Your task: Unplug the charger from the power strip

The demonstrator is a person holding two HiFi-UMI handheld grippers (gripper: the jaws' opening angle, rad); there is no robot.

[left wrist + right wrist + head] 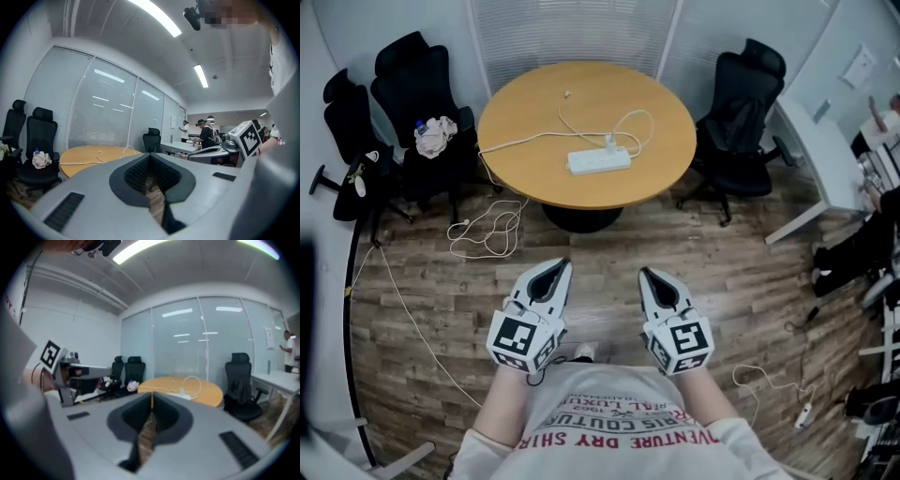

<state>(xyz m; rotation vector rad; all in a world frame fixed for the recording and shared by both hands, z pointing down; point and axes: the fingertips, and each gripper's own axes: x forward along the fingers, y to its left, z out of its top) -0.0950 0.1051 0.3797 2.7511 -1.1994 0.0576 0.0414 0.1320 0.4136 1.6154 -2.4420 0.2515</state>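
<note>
While held side by side, left gripper (557, 269), right gripper (650, 275), jaws together.

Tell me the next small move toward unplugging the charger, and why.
Probably carry the right claw forward to the charger in the power strip, opening it on the way. It and the left claw hang shut and empty over the floor, short of the round table bearing the strip.

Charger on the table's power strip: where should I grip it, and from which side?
I'd grip the charger by its small white body, which stands up from the power strip, coming from above with jaws across its sides, not by its looping cable. The right gripper is shut; open it first.
</note>
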